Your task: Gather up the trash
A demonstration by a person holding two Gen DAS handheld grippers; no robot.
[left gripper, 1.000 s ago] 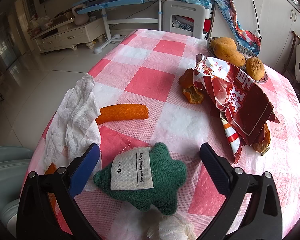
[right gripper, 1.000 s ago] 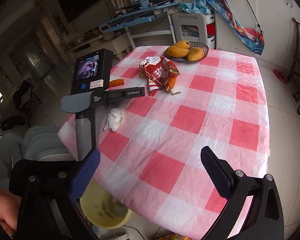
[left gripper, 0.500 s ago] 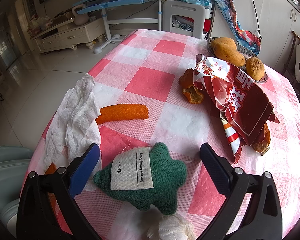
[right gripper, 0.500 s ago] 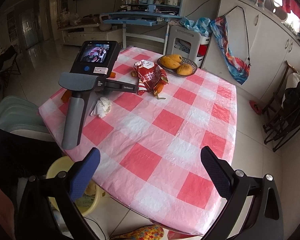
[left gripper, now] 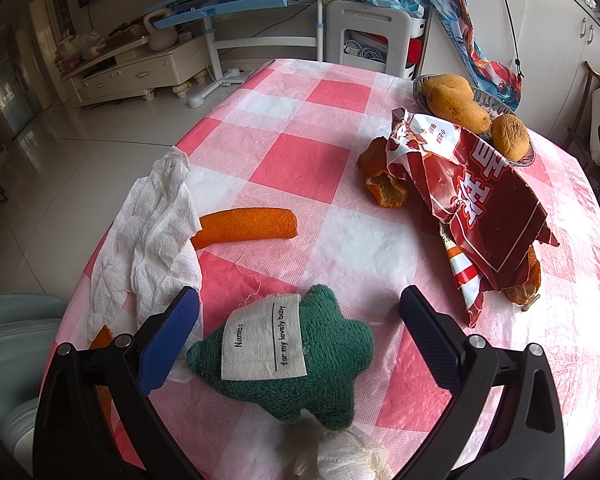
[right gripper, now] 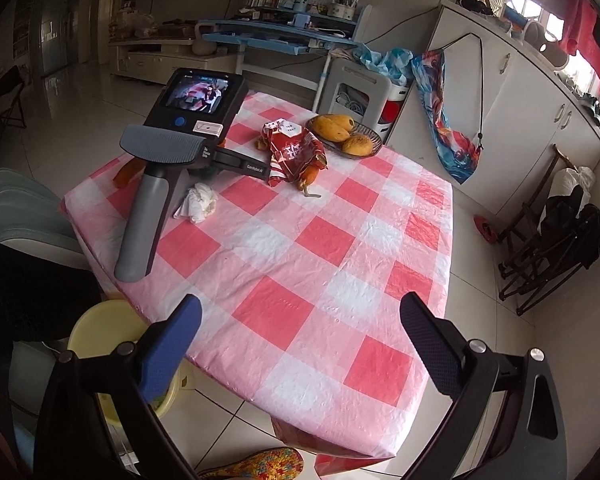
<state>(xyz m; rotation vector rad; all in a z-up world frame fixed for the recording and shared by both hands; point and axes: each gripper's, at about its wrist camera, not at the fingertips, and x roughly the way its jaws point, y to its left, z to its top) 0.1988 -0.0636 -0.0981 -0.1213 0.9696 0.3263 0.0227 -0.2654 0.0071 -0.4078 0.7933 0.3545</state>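
Left tool (left gripper: 300, 312) spread wide over green plush (left gripper: 296, 356); crumpled tissue (left gripper: 340, 456), seemingly just below; right tool (right gripper: 300, 320) parted too

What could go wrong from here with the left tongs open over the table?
The left tongs bracket the green plush toy, which is no trash; closing now would likely grab it instead of the crumpled tissue just below. The flat paper towel overhangs the table edge and could slide off if nudged.
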